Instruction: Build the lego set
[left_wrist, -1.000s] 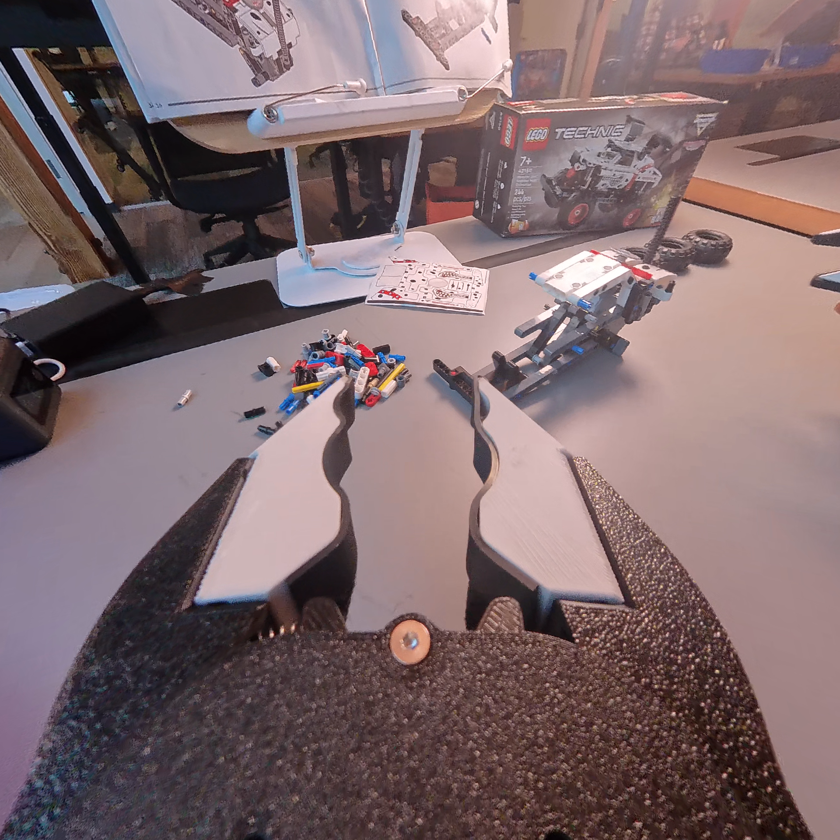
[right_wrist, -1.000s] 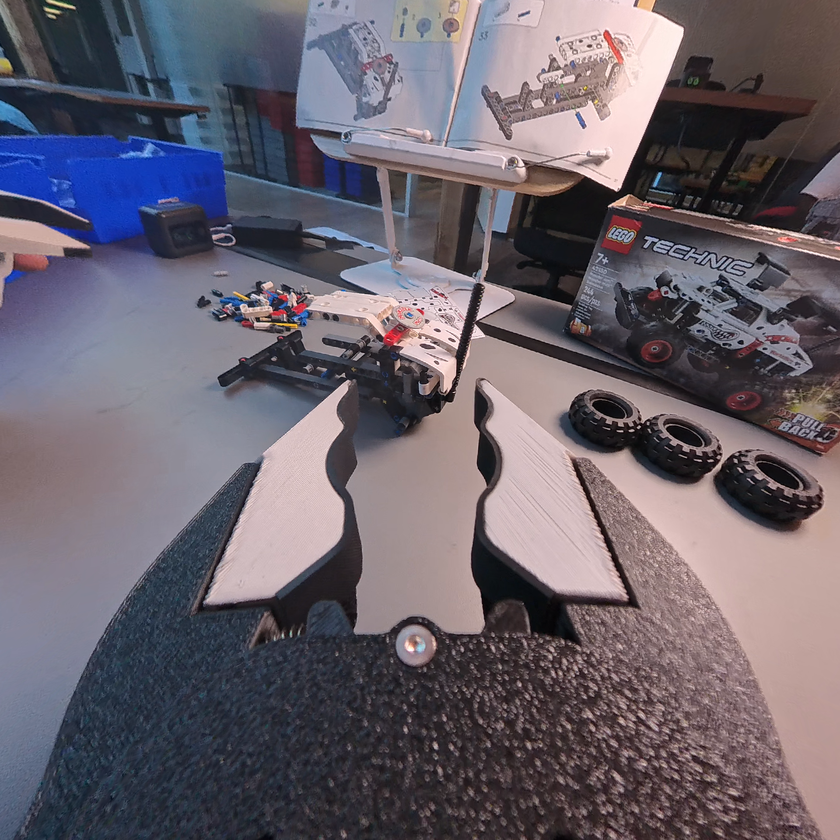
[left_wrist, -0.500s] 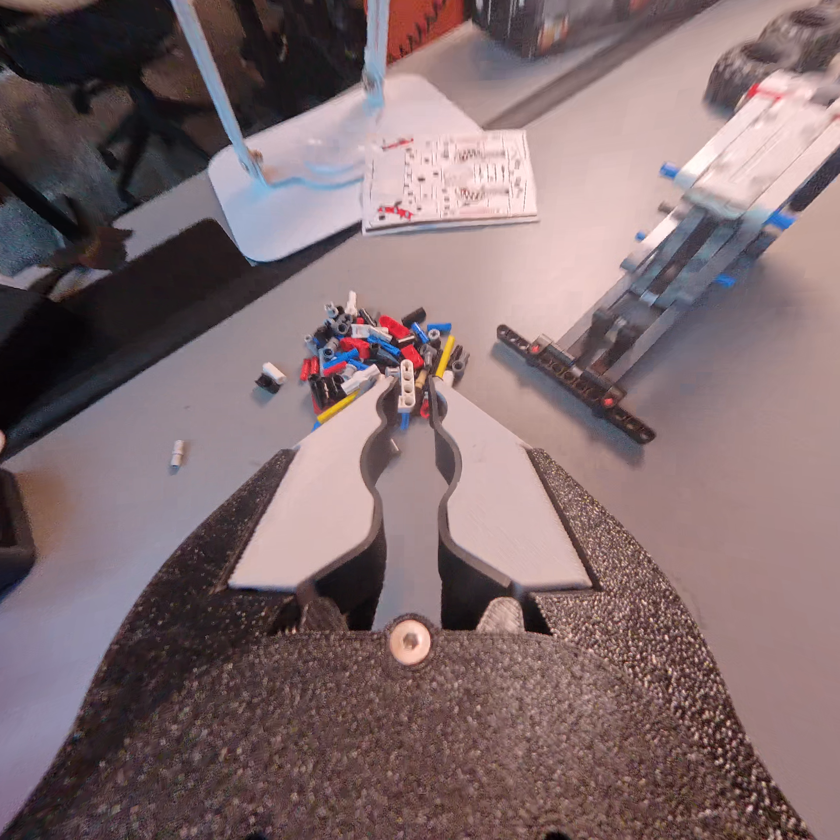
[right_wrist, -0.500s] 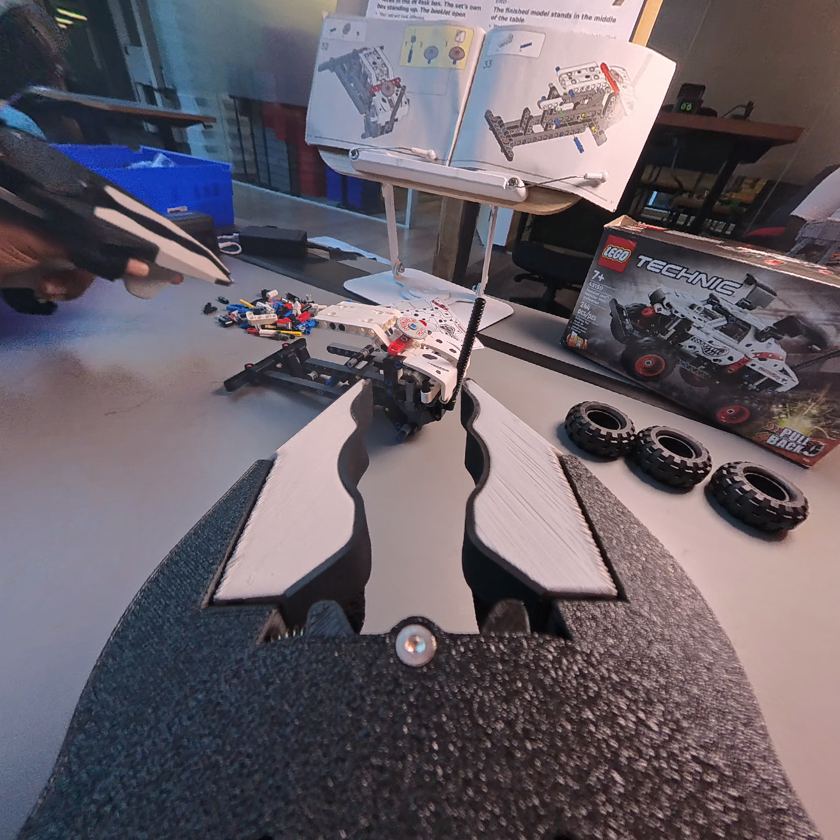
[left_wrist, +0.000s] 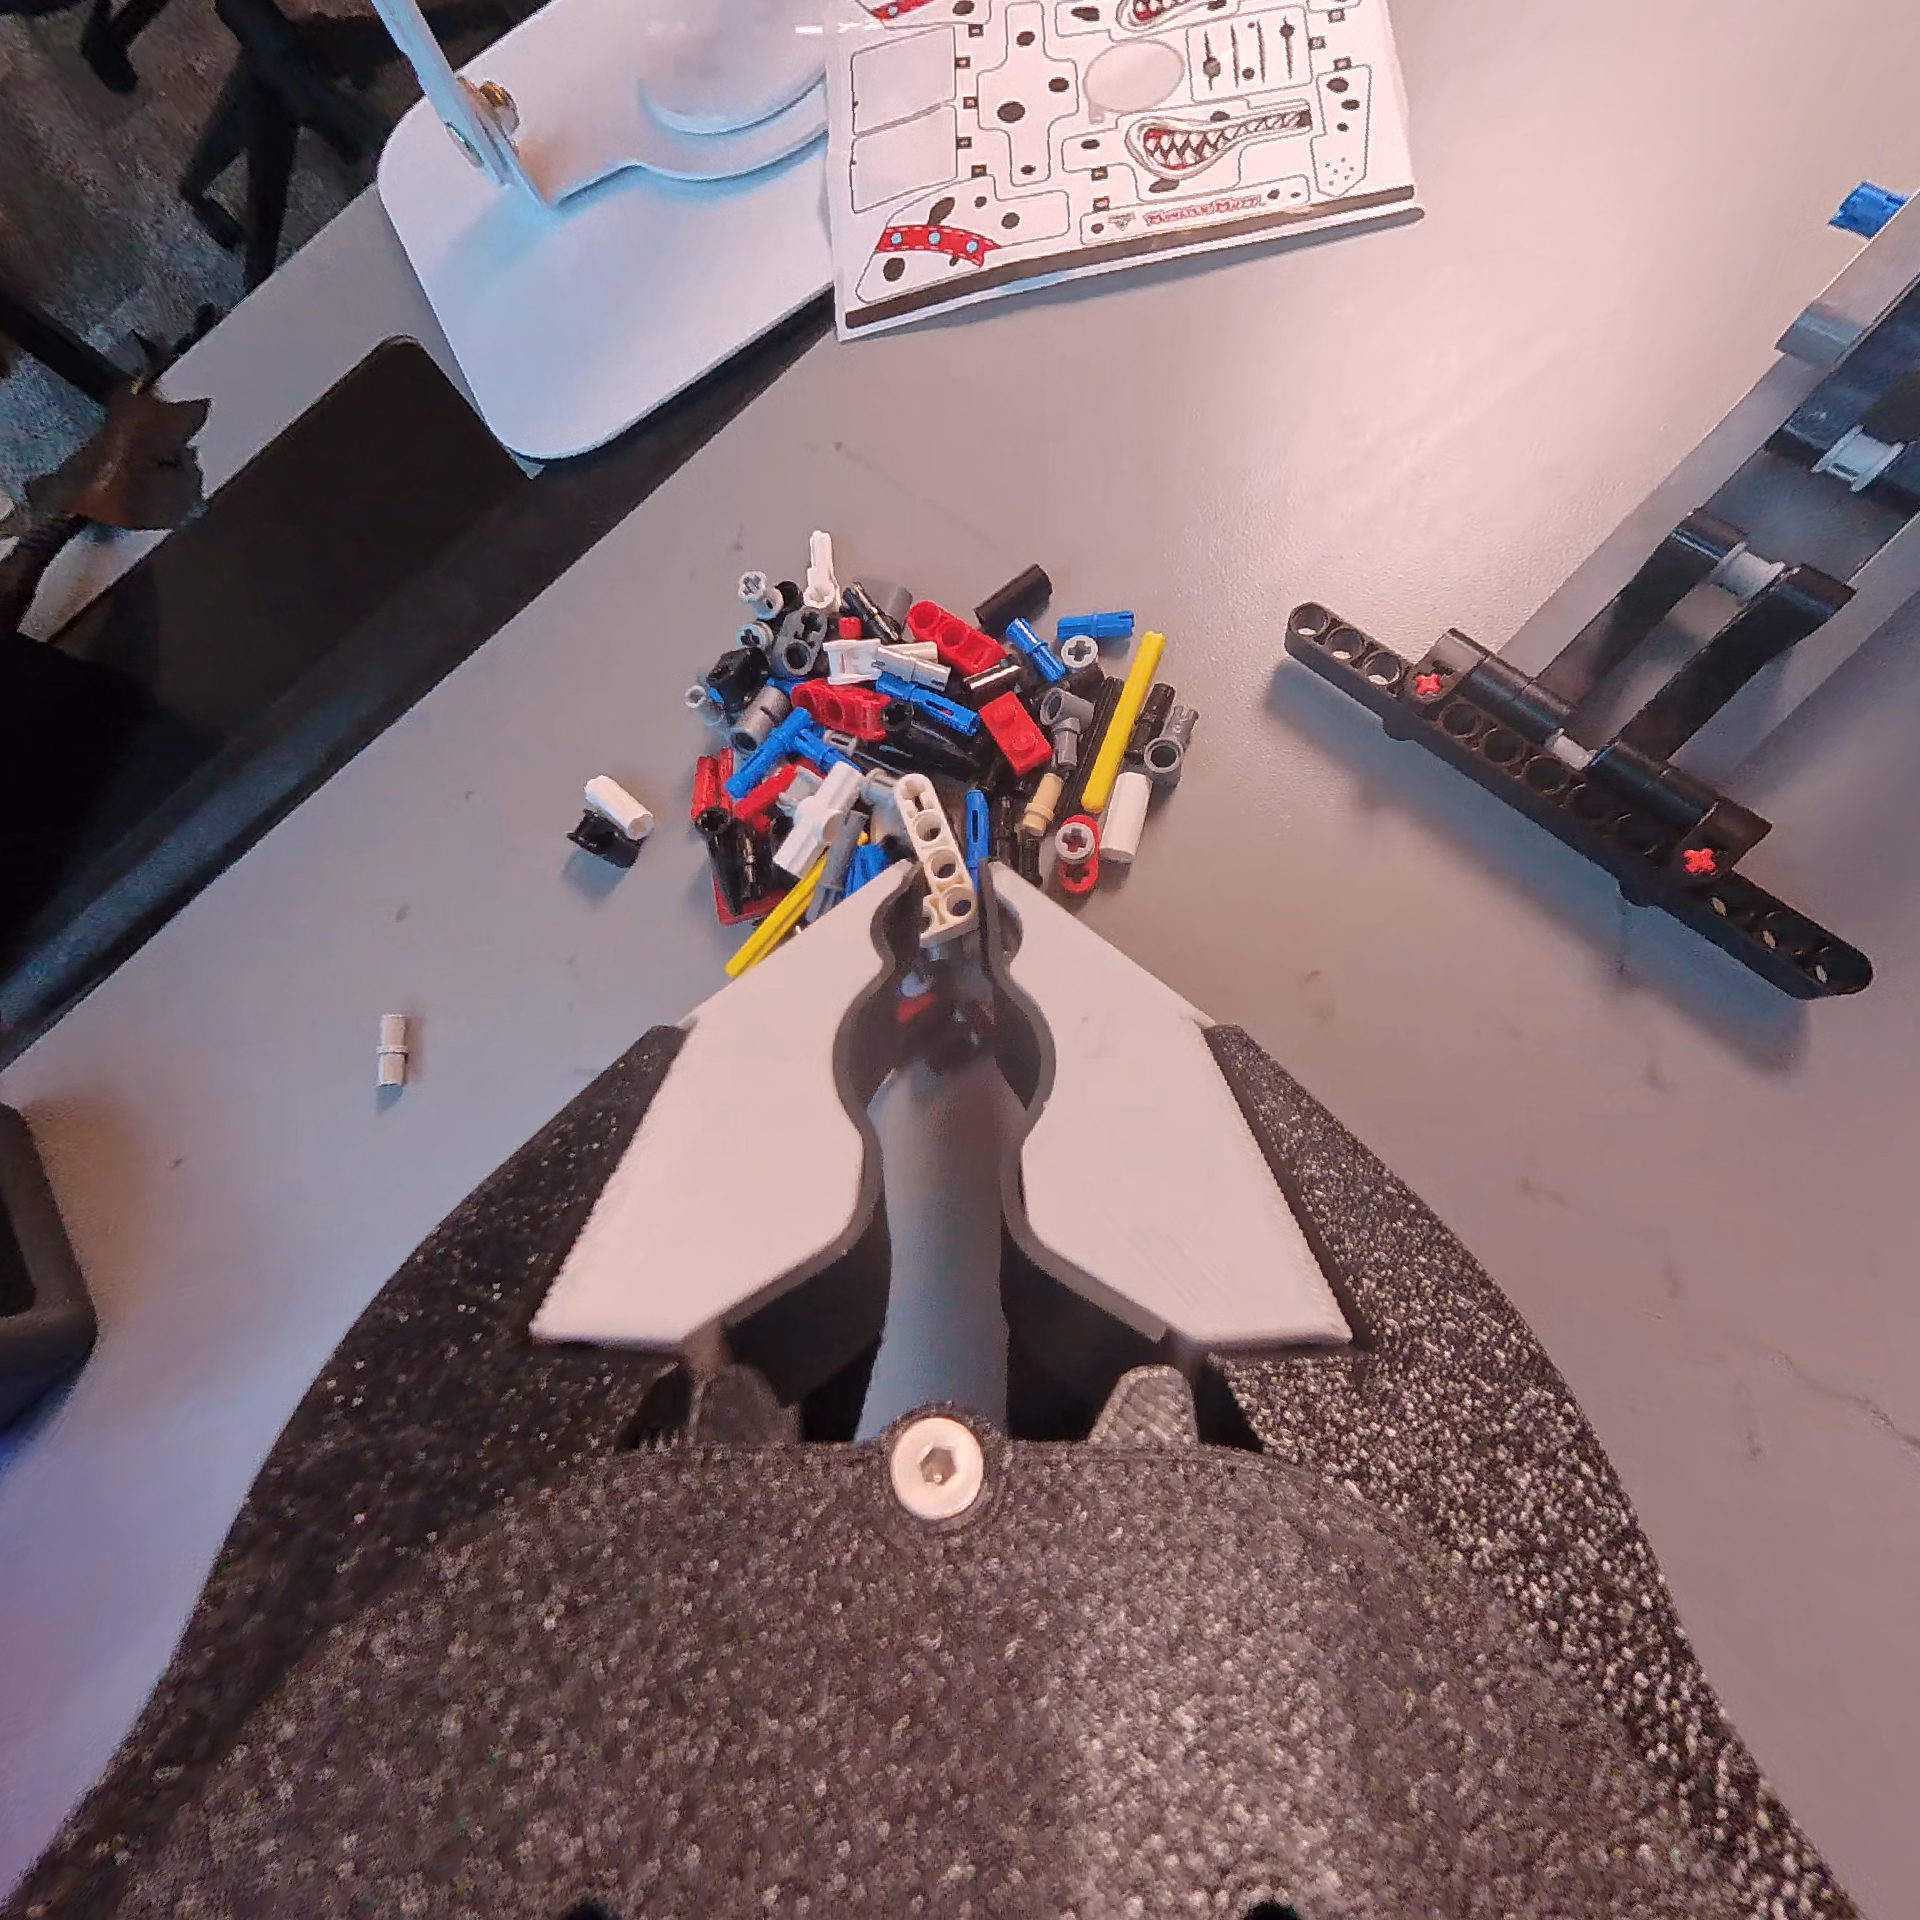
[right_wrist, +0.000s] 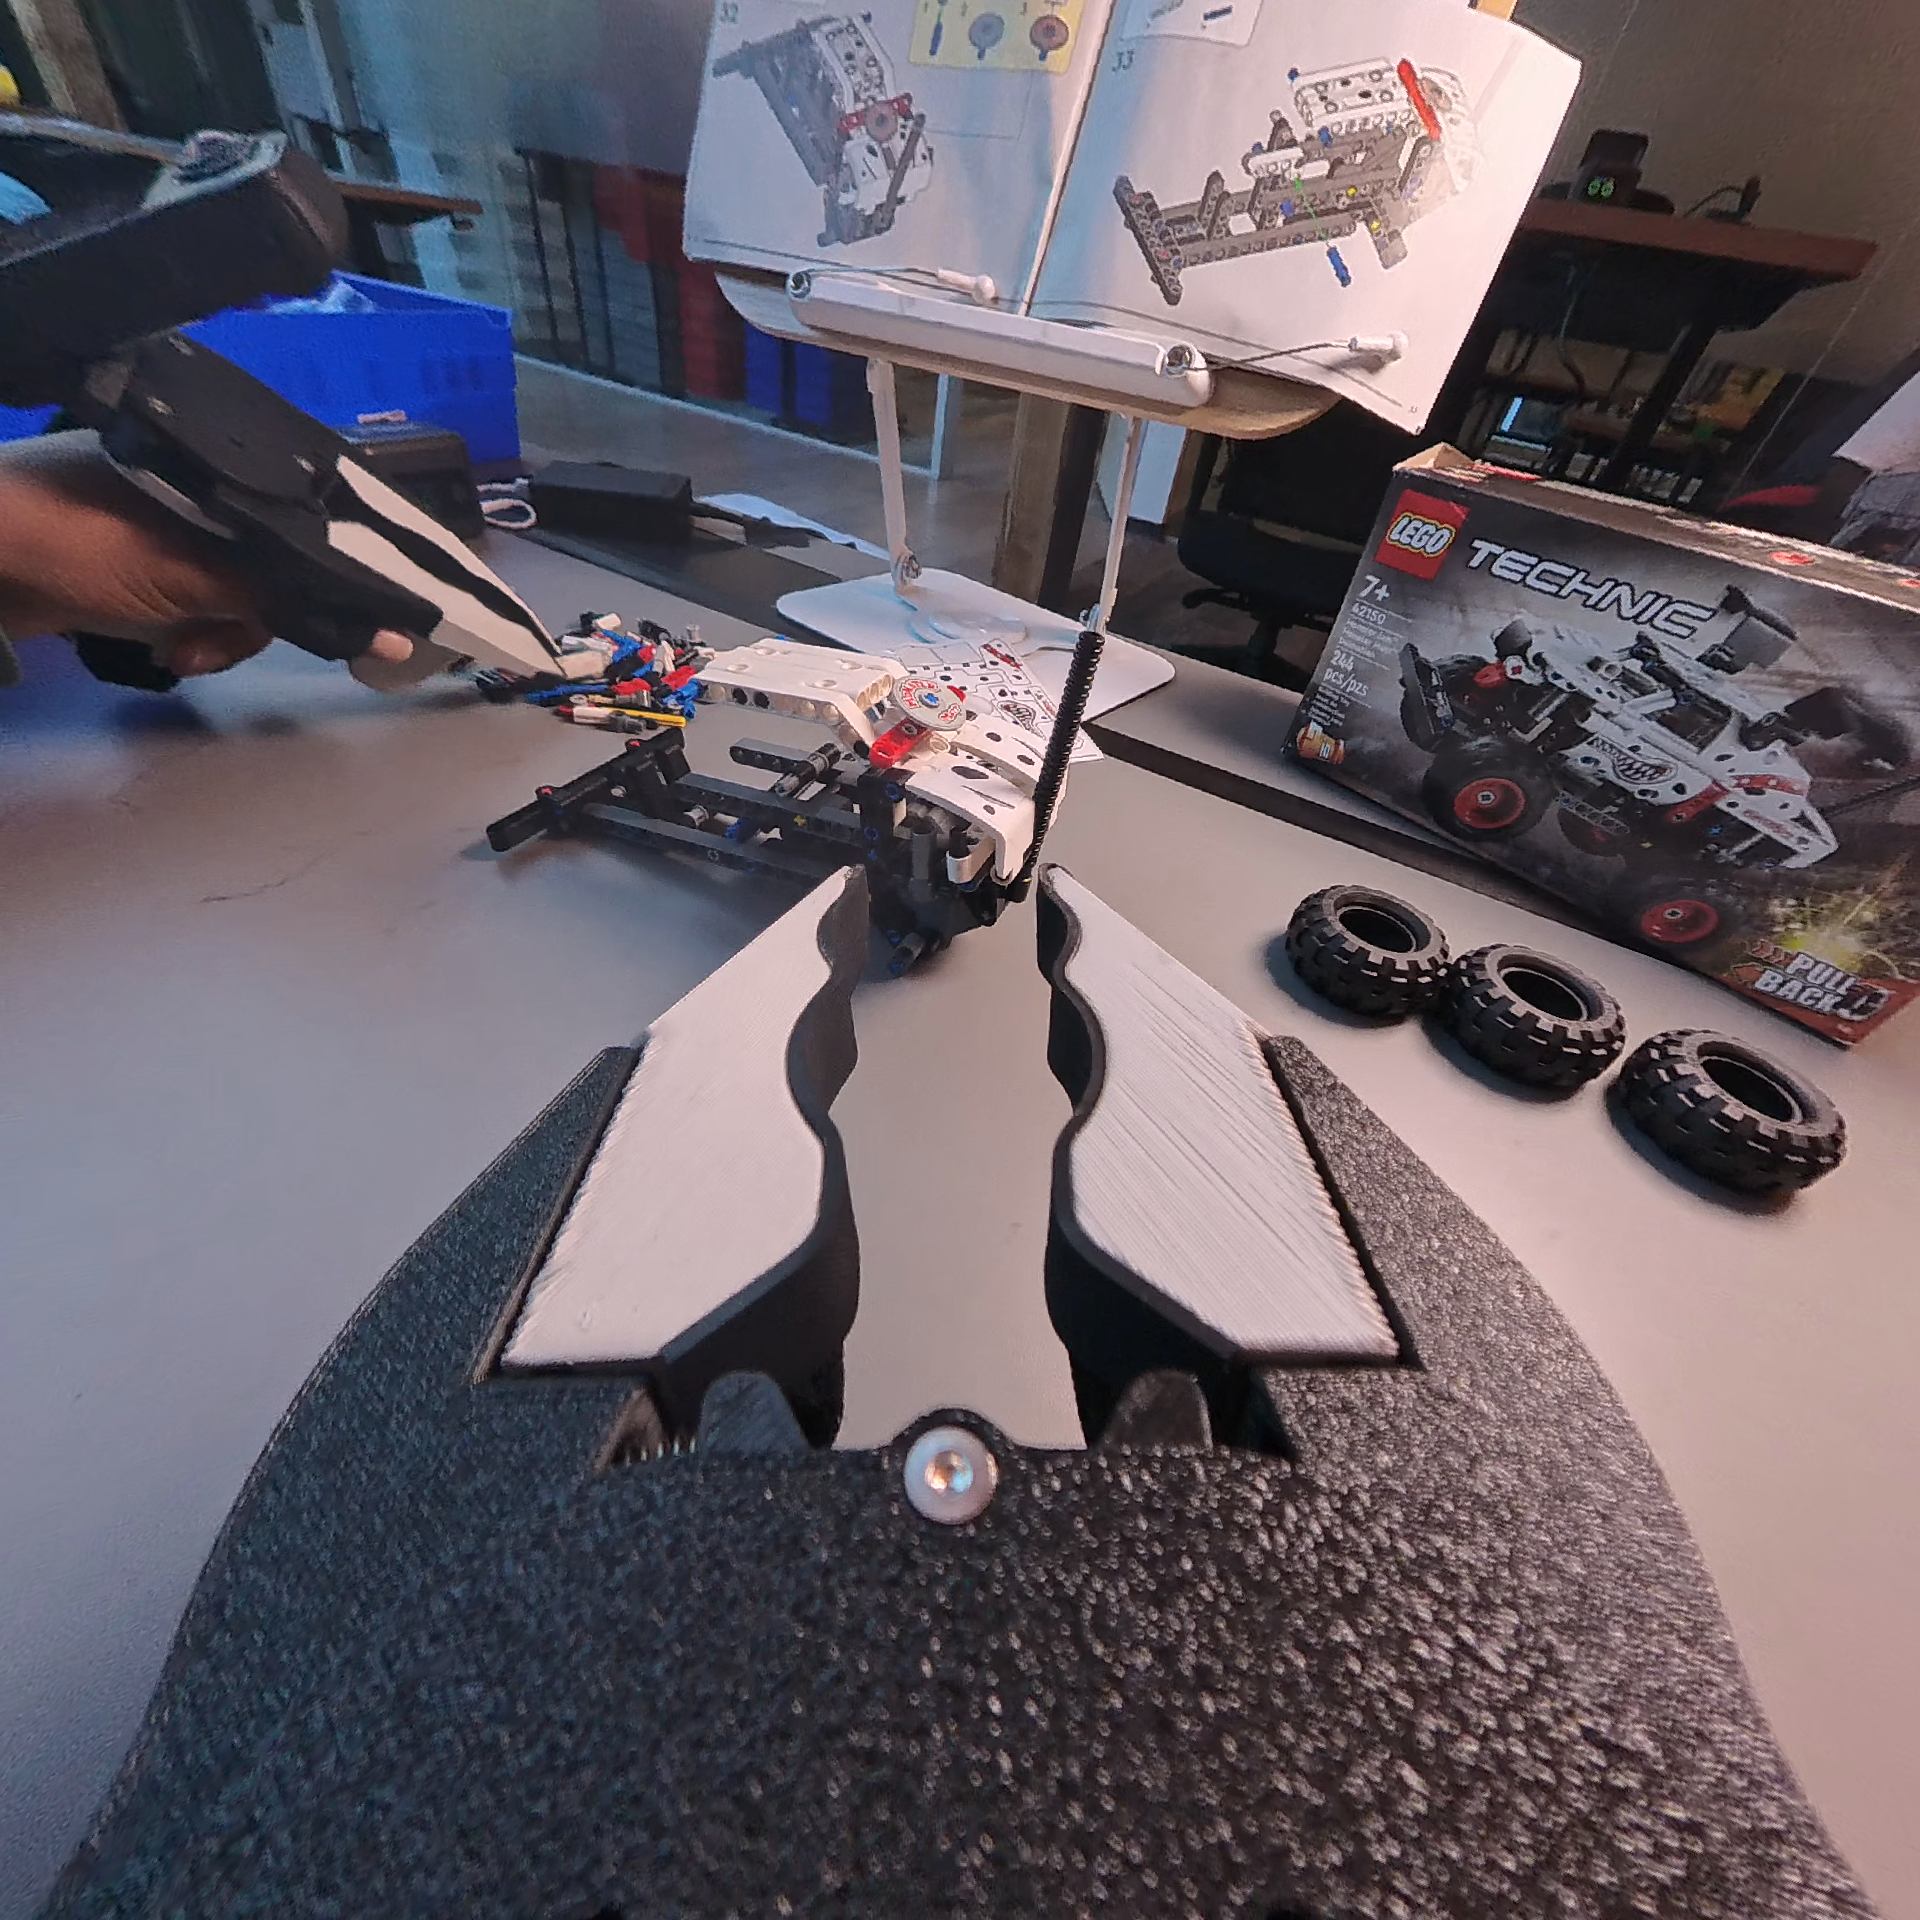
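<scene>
While a white three-hole beam (left_wrist: 940, 854) lies at the near edge of the loose parts pile (left_wrist: 914, 727), the left gripper (left_wrist: 948, 883) has its tips nearly closed around it. Farther right, the right gripper (right_wrist: 951, 883) hangs spread and empty just short of the half-built chassis (right_wrist: 831, 769).

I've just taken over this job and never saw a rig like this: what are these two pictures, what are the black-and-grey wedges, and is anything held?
No robot here: a person holds a two-finger gripper in each hand, each carrying a camera looking along its fingers. The left wrist view shows the left gripper down at the pile of small lego parts, its fingers nearly closed around a white beam; whether it is truly pinched, I cannot tell. The right wrist view shows the right gripper open and empty, just short of the half-built truck chassis. On the grey table also lie three tyres, the set's box, a sticker sheet and a stand with the instruction booklet.
</scene>
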